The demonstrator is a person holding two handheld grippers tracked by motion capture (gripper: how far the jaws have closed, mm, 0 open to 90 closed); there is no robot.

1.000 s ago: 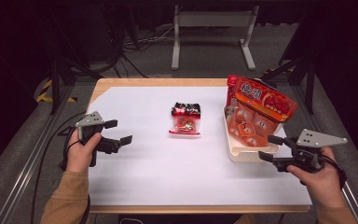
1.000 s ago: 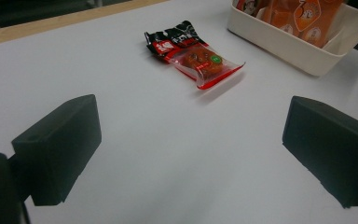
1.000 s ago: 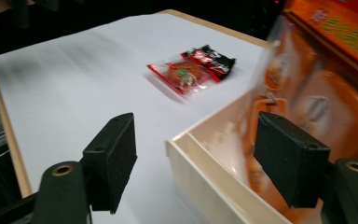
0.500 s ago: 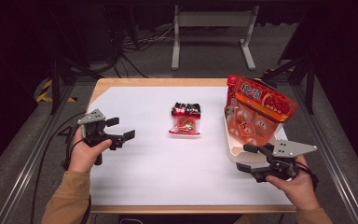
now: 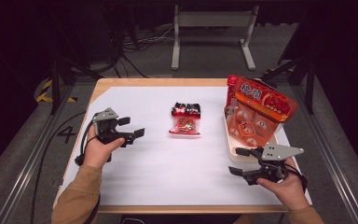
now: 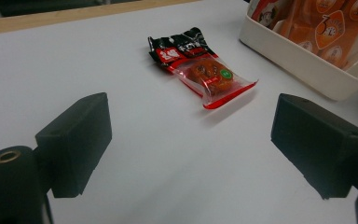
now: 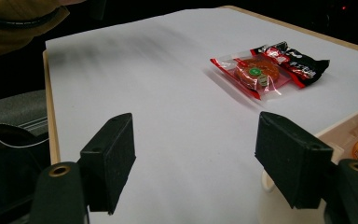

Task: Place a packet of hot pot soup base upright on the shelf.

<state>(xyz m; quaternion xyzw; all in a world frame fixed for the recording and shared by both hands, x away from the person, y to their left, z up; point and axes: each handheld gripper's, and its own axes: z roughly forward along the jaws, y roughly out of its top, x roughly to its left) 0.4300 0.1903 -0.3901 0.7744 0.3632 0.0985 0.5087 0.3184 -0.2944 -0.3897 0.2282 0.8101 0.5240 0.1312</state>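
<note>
Both hand-held grippers have shifted since the earlier frames: the left hand-held gripper (image 5: 132, 127) has advanced toward the counter's middle, and the right hand-held gripper (image 5: 239, 161) has dropped lower beside the white tray (image 5: 231, 150). Jaws of the left unit have just been closing slightly, yet they stand apart with nothing between them. Jaws of the right unit also stand apart, empty.

The snack packet (image 5: 185, 119) lies flat on the white counter (image 5: 168, 172) near its centre, well apart from both grippers. It has a black-and-red printed end and a clear, red-edged end holding a round orange-brown piece with a small green sticker.

The high view shows the tray at the counter's right edge filled with large orange-red bags (image 5: 260, 109). The left gripper view shows the packet (image 6: 200, 72) ahead between the jaws, with the tray wall (image 6: 298, 58) beyond. The right gripper view shows the packet's (image 7: 268, 65) opposite side and a brown sleeve (image 7: 18, 18) at the upper left.
</note>
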